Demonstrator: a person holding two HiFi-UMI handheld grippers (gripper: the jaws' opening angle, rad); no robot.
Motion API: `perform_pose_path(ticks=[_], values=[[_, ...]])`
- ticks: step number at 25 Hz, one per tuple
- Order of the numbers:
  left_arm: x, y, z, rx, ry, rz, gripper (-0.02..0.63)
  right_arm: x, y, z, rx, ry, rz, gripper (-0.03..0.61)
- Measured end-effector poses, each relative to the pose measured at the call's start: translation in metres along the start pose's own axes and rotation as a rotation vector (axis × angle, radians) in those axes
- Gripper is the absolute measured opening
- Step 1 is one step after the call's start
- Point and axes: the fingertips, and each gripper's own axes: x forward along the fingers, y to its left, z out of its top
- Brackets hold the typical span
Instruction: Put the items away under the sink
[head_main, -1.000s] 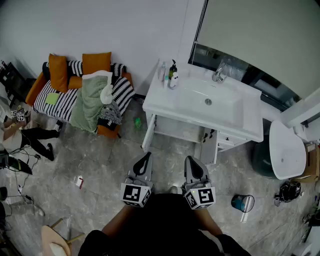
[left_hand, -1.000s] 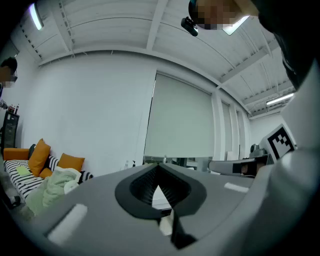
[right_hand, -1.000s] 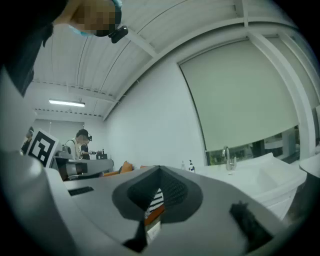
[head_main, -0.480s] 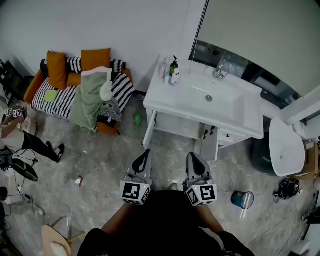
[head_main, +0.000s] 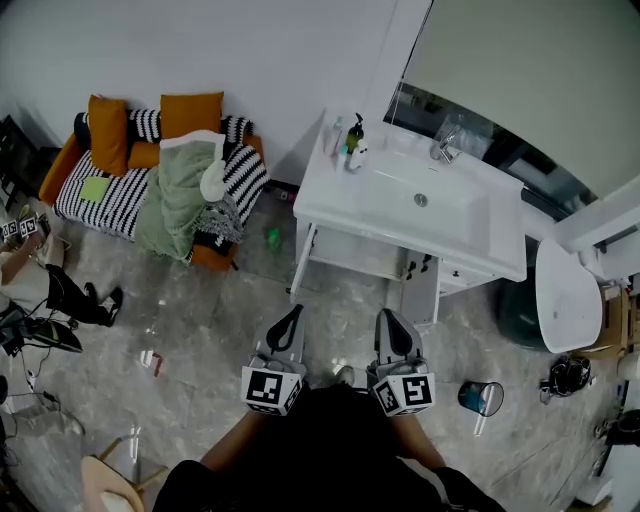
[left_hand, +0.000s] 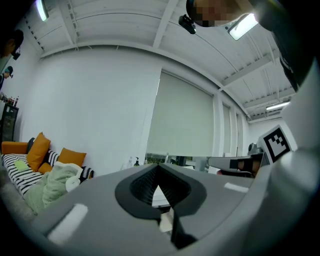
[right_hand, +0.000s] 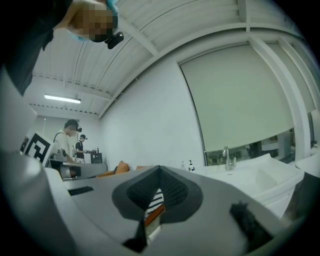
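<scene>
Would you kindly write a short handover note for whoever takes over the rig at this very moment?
Left gripper: fingers shut, empty.
Right gripper: fingers shut, empty.
Both are held level, pointing at the sink, which is some way off.
The bottles stand on the sink's back left corner, untouched.
The cabinet door under the sink is open.
Done: nothing visibly stowed.
Left: walk up, take the bottles, set them inside the cabinet.

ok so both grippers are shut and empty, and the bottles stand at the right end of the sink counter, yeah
Not quite. The bottles stand at the left back corner of the sink counter, left of the tap, not at its right end. The head view shows this. The rest holds: the left gripper and right gripper are both shut and empty.
</scene>
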Motion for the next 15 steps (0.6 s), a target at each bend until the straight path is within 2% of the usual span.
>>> perform_pose_path(ticks=[8, 15], values=[[0.003, 0.017, 0.001, -0.010, -0.014, -0.039, 0.003, 0.007, 0.015, -0.006, -0.004, 0.012, -0.044, 0.011], [0.018, 0.028, 0.001, -0.018, -0.014, -0.006, 0.003, 0.020, 0.001, -0.008, 0.007, 0.022, -0.049, 0.011]])
